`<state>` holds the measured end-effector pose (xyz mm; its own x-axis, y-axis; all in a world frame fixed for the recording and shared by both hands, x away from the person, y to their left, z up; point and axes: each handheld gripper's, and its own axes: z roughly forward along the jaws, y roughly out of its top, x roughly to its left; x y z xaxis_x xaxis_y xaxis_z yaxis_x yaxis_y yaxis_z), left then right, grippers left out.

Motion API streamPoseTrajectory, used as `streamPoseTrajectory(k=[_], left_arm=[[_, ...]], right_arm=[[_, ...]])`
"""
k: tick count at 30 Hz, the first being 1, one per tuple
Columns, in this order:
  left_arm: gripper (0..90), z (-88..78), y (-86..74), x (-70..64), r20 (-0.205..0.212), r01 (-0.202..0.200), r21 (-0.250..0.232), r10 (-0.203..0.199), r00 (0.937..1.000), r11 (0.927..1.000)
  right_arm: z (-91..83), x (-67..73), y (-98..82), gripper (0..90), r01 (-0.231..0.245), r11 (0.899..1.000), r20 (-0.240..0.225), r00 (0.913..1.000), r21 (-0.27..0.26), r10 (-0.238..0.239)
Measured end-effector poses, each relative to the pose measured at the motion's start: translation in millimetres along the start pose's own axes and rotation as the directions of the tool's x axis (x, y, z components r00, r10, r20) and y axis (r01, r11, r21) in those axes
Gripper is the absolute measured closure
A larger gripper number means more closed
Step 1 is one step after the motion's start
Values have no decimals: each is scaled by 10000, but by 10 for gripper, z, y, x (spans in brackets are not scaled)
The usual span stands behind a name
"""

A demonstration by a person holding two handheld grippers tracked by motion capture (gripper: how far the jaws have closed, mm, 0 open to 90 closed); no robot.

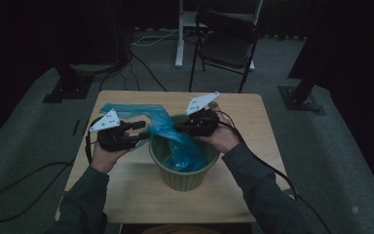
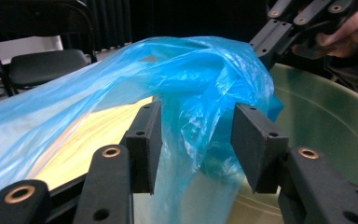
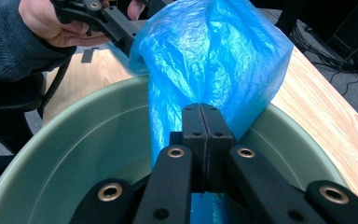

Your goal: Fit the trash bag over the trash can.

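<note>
Two grippers work a blue bag (image 1: 168,127) over the bin (image 1: 182,178): right gripper (image 3: 204,122) pinches it, left fingers (image 2: 145,140) stand wide (bag loose between). A tug could tear it or tip the bin.

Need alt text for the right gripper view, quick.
The right gripper is shut on a blue plastic bag above a green bin. The left gripper is at the bag's far side.

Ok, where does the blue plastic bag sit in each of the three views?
High view: blue plastic bag, centre, draped over the pot's left rim.
Left gripper view: bag, centre, between open jaws.
Right gripper view: bag, upper centre, pinched by shut jaws.
Shared landmark: green pot.
</note>
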<state>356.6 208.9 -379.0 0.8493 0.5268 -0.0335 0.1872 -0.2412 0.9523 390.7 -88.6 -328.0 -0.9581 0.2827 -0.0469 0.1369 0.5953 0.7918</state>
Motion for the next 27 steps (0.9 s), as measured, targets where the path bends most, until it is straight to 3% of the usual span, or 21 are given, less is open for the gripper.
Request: streamPoseTrajectory(k=[6, 9, 14, 16, 27], left_arm=[[521, 59, 11, -11, 175, -45, 58, 44, 9998, 10000], [611, 84, 12, -19, 213, -61, 123, 58, 9998, 9999], [868, 108, 20, -33, -215, -76, 300, 83, 9997, 9995], [896, 87, 13, -10, -342, 37, 288, -27, 9994, 9996], [900, 56, 3, 1, -569, 157, 514, -128, 9983, 9986]], right_arm=[[33, 2, -6, 900, -19, 10000, -86, 10000, 38, 19], [55, 12, -10, 900, -40, 9999, -148, 9999, 101, 41], [63, 21, -18, 900, 51, 9997, -49, 10000, 236, -50], [43, 26, -29, 900, 85, 9996, 25, 10000, 274, -85], [-70, -66, -215, 900, -295, 9987, 348, 9990, 411, 281]])
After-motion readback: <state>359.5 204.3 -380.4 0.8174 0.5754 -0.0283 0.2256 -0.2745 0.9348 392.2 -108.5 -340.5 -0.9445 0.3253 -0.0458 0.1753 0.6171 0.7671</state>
